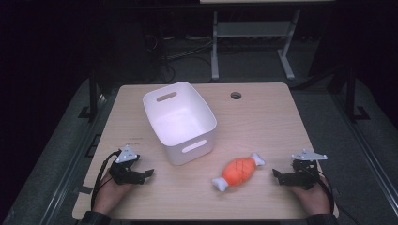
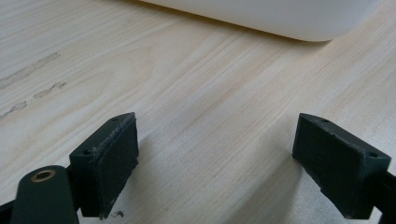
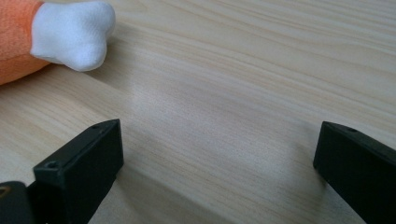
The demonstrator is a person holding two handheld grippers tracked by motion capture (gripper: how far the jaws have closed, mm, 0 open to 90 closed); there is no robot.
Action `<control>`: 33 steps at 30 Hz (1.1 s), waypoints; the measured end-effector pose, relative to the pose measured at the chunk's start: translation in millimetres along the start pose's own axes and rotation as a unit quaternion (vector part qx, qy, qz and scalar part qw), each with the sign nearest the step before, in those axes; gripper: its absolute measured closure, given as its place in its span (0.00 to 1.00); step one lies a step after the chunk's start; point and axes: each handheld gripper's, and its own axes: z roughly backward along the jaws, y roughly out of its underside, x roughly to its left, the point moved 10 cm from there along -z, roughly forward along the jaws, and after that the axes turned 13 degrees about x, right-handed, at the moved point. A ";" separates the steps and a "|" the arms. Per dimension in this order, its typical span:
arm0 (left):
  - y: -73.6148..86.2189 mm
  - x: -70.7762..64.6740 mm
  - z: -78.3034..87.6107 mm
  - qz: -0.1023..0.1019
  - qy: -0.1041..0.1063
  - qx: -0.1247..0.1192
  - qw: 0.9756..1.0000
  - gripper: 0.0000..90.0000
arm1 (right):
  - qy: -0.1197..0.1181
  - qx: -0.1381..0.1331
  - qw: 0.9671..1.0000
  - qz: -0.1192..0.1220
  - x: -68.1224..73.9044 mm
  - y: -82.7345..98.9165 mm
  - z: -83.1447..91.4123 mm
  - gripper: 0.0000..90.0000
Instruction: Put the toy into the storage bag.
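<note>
Orange plush meat-on-the-bone toy (image 1: 238, 171) with white ends, on pale wooden table (image 1: 263, 117).
Lies between left gripper (image 1: 149, 173) and right gripper (image 1: 275, 174), both released, empty; white plastic bin (image 1: 179, 122) near.

The high view looks forward and down from above the person's side, taking in the whole worktop (image 1: 263, 117) from well off. The left gripper view sits low, close to the wood, facing the bin (image 2: 280, 18), which the high view shares (image 1: 180, 122). The right gripper view, equally low and close, faces the toy (image 3: 51, 37), also seen from above (image 1: 238, 171)
</note>
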 end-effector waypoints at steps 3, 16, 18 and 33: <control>0.2 -0.3 0.2 0.002 -0.002 -0.001 1.000 0.15 | 0.000 0.000 1.000 0.000 0.0 -0.1 0.0 0.01; 1.6 -1.1 1.0 0.004 -0.003 -0.001 1.000 0.15 | -0.022 0.003 0.999 0.023 5.3 -0.8 10.1 0.31; 1.8 -0.9 1.1 0.004 -0.003 -0.002 1.000 0.15 | -0.032 -0.001 0.999 0.027 5.9 -2.9 14.1 0.41; 1.8 -1.0 1.1 0.004 -0.003 -0.002 1.000 0.15 | -0.078 0.001 0.995 0.057 12.6 -12.5 30.4 1.00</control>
